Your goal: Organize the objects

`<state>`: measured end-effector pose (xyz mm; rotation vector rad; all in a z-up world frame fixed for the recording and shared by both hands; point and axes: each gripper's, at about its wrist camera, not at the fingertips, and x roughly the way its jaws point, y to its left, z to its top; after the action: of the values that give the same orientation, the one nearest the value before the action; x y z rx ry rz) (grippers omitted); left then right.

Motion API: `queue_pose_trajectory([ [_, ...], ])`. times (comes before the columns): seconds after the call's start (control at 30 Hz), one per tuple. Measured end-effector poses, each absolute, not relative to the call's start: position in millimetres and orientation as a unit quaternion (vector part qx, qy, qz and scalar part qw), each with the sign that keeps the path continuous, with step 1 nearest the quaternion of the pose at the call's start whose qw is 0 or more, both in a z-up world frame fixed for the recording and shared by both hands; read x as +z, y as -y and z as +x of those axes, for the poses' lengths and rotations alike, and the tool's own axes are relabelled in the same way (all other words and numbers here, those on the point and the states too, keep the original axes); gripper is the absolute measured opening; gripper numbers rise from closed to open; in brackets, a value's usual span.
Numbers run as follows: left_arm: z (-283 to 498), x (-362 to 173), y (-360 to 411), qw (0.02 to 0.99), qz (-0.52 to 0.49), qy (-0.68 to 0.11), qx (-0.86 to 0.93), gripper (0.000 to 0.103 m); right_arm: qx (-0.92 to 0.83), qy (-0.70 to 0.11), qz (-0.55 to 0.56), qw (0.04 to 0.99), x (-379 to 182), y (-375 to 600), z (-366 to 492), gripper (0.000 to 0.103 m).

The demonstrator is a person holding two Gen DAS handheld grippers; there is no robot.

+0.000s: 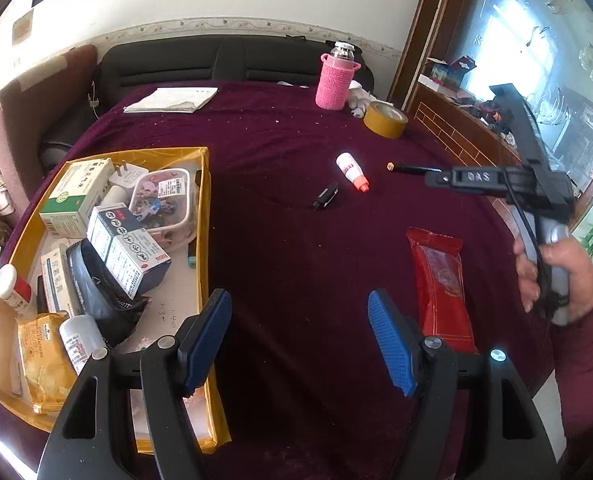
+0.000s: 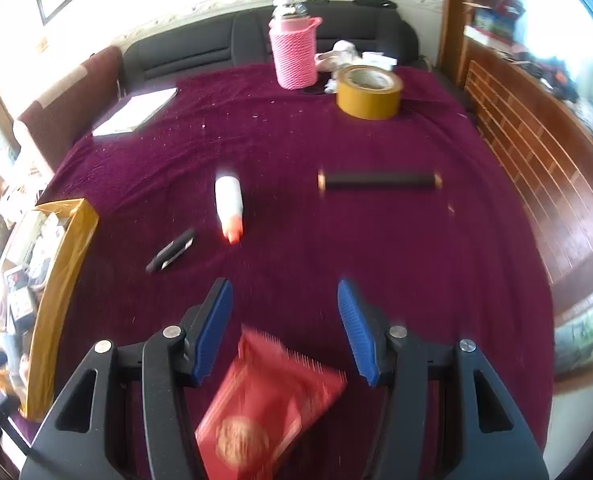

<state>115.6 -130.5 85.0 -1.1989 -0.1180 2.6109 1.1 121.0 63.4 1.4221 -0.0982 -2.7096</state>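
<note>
A plush, deep-purple cloth (image 1: 296,240) flecked with pale crumbs covers the bench. At about nine o'clock on it sits a shallow cardboard tray (image 1: 204,216) wrapped in glossy yellow tape, crowded with boxy medicine cartons (image 1: 76,196), a clear plastic tub (image 1: 164,208) and small white bottles.

The left hand-held gripper (image 1: 298,344) hovers over bare cloth just beside the tray's right wall, its ribbed blue pads (image 1: 390,344) standing well apart with nothing between them. The right hand-held gripper (image 2: 284,330) is also partly open and grips nothing; a shiny red foil packet (image 2: 268,412) with a serrated edge lies flat beneath it, near its base, untouched by the pads as far as I can see. The left view shows the person's hand (image 1: 556,280) wrapped round that gripper's grey handle at three o'clock.

Loose on the cloth toward twelve o'clock lie a small white bottle with an orange cap (image 2: 229,204), a slim black clip-like piece (image 2: 171,256) and a matte black rod with brassy ends (image 2: 378,181). Farther back stand a flask in a pink knitted sleeve (image 2: 294,54), a fat roll of tan tape (image 2: 368,92) and a flat white booklet (image 2: 136,112).
</note>
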Motion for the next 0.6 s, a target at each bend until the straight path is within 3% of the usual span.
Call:
queue_pose_trajectory([
  [0.23, 102, 92, 137, 0.14, -0.417, 0.051, 0.897, 0.065, -0.846, 0.052, 0.524, 0.084, 29, -86, -87, 0.053],
  [0.37, 86, 101, 131, 0.142, -0.412, 0.033, 0.9, 0.065, -0.826, 0.042, 0.559, 0.062, 3, -71, -122, 0.052],
  [0.47, 72, 102, 116, 0.144, -0.405, 0.001, 0.903, 0.065, -0.83, 0.041, 0.554, 0.051, -4, -71, -125, 0.024],
  [0.6, 41, 93, 88, 0.158, -0.405, -0.032, 0.9, 0.065, -0.834, 0.059, 0.544, 0.065, -1, -86, -112, 0.024],
])
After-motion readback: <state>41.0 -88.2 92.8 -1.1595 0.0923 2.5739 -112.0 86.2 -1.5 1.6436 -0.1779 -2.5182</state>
